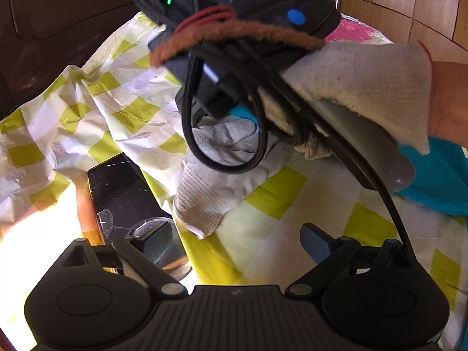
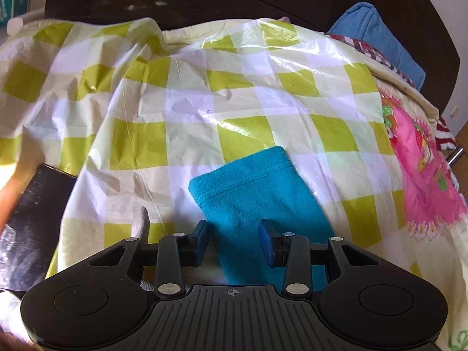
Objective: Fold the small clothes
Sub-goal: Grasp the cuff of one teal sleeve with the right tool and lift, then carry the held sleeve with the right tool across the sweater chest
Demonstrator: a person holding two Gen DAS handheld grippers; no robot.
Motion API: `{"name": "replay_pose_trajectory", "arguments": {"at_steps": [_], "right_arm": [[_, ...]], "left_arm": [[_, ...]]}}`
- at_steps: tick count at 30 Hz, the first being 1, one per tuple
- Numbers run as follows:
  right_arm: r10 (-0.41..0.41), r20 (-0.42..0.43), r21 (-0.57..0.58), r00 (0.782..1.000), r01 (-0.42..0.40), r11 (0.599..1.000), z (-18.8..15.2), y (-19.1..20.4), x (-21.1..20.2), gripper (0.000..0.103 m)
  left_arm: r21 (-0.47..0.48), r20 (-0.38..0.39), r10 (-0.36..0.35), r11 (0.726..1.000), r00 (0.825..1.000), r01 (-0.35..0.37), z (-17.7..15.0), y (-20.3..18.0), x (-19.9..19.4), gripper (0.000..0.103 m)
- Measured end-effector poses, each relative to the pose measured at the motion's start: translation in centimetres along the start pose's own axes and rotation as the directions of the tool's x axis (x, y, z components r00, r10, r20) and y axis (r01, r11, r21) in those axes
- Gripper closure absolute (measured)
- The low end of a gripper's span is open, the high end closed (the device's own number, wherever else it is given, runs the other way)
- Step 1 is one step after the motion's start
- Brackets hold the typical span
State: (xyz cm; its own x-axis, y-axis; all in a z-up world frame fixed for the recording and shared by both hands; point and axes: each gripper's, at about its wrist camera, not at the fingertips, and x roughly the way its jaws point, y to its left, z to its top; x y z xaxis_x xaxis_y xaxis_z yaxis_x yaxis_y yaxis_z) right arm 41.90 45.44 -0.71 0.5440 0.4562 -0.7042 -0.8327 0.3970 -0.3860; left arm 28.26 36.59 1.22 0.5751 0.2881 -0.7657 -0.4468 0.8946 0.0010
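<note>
Checked sheet (image 2: 187, 108) lies bare beyond teal cloth (image 2: 260, 204) between spread fingers (image 2: 200, 234).

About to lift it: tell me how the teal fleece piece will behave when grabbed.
The teal fleece piece will probably drape limply, being soft cloth lying flat. Its fuzzy nap should grip the right gripper pads, though the glossy checkered sheet beneath may let it slide.
</note>
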Motion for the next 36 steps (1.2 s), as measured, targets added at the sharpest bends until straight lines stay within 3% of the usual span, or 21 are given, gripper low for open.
{"name": "replay_pose_trajectory", "arguments": {"at_steps": [2, 4, 8, 12, 15, 18, 22, 24, 26, 27, 29, 32, 36], "right_arm": [[-0.034, -0.013, 0.016, 0.999, 0.034, 0.999, 0.1, 0.0, 1.0, 0.078], [-0.04, -0.025, 0.074, 0.999, 0.041, 0.996, 0.3, -0.8, 1.0, 0.096], [0.02, 0.049, 0.319, 0.999, -0.034, 0.947, -0.1, -6.1, -4.0, 0.098], [0.007, 0.147, 0.543, 0.989, -0.086, 0.835, -2.9, -14.0, -12.2, 0.098], [-0.042, 0.209, 0.706, 0.977, -0.121, 0.697, -7.7, -19.9, -19.4, 0.098], [-0.129, 0.198, 0.818, 0.972, -0.092, 0.567, -14.4, -23.9, -25.8, 0.098], [-0.23, 0.111, 0.911, 0.967, -0.007, 0.412, -24.3, -26.8, -32.3, 0.097], [-0.258, 0.03, 0.946, 0.966, 0.056, 0.319, -29.7, -27.4, -33.8, 0.097], [-0.254, -0.05, 0.974, 0.966, 0.104, 0.202, -35.2, -27.6, -33.9, 0.097], [-0.256, -0.084, 0.977, 0.963, 0.131, 0.17, -37.6, -27.5, -33.8, 0.097], [-0.258, -0.165, 0.973, 0.952, 0.2, 0.115, -41.8, -27.3, -33.1, 0.097], [-0.209, -0.196, 0.977, 0.958, 0.208, 0.038, -46.4, -27.1, -32.6, 0.097], [-0.177, -0.178, 0.983, 0.968, 0.182, 0.005, -49.1, -27.2, -32.7, 0.096]], "left_arm": [[-0.006, 0.004, 0.01, 1.0, 1.0, -0.01, 0.2, 0.6, 0.3, 0.0], [-0.009, 0.008, 0.02, 1.0, 1.0, -0.02, 0.1, 0.6, 0.1, 0.0], [0.0, 0.023, 0.014, 1.0, 1.0, -0.014, 0.1, -0.3, -1.1, 0.0], [0.044, 0.07, -0.035, 0.999, 0.997, 0.032, 0.7, -2.9, -3.3, 0.0], [0.085, 0.137, -0.104, 0.992, 0.985, 0.093, 1.8, -6.3, -6.2, 0.0], [0.165, 0.191, -0.172, 0.976, 0.966, 0.141, 2.4, -10.8, -9.0, 0.0], [0.319, 0.208, -0.283, 0.924, 0.936, 0.208, 1.0, -18.2, -12.0, 0.0], [0.39, 0.169, -0.336, 0.886, 0.927, 0.25, -0.5, -22.1, -12.7, 0.0], [0.448, 0.123, -0.37, 0.849, 0.921, 0.281, -2.1, -25.3, -12.9, 0.0], [0.481, 0.097, -0.387, 0.825, 0.917, 0.297, -3.1, -27.2, -12.9, 0.0], [0.544, 0.057, -0.408, 0.778, 0.911, 0.314, -5.1, -30.0, -12.9, 0.0], [0.626, 0.025, -0.41, 0.717, 0.912, 0.306, -7.3, -33.0, -12.8, 0.0], [0.675, -0.003, -0.404, 0.674, 0.915, 0.3, -8.6, -34.7, -12.7, 0.0]]}}
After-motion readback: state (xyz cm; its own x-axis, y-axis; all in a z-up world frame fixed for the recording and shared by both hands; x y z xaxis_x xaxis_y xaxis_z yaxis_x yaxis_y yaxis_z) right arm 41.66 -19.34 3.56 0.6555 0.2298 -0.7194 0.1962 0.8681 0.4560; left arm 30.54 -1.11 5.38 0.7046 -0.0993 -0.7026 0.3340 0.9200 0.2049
